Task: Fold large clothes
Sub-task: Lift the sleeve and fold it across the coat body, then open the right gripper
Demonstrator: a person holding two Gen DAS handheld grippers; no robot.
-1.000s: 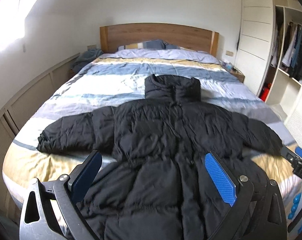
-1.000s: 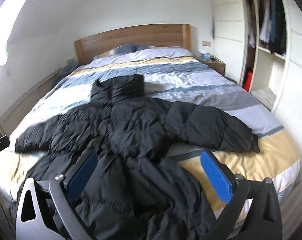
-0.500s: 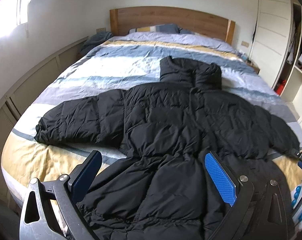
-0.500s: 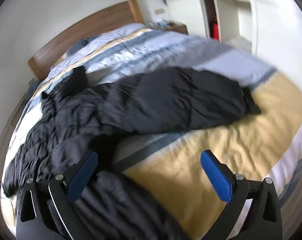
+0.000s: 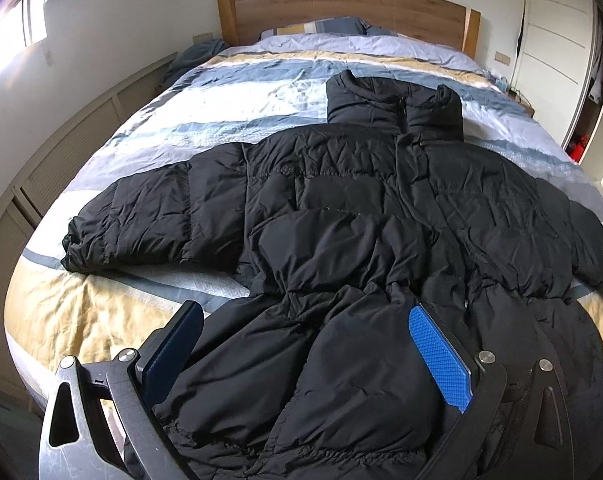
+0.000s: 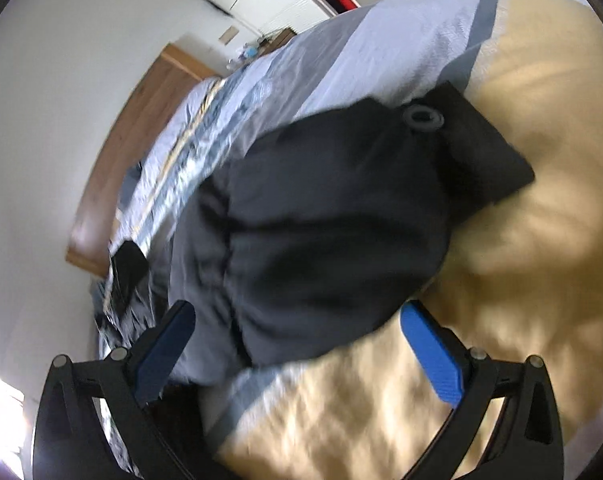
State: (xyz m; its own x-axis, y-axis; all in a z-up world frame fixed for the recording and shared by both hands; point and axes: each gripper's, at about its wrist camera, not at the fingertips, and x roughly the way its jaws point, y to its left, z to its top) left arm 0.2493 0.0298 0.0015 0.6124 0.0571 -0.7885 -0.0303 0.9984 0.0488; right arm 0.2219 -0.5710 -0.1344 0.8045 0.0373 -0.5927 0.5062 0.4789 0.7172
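The black puffer jacket is seen spread front-up across the near half of the bed, its hem nearest and its collar pointing toward the far headboard. The left tool is held wide above the hem, nothing gripped between its blue pads. In the right wrist view, which is tilted and blurred, the right tool is likewise spread wide and empty, just above the end of one sleeve, whose cuff lies on the yellow band of the striped duvet. In the left wrist view the other sleeve is stretched out to the left on the duvet. Farther off, pillows are set against the headboard, and an open wardrobe is visible at the far right.
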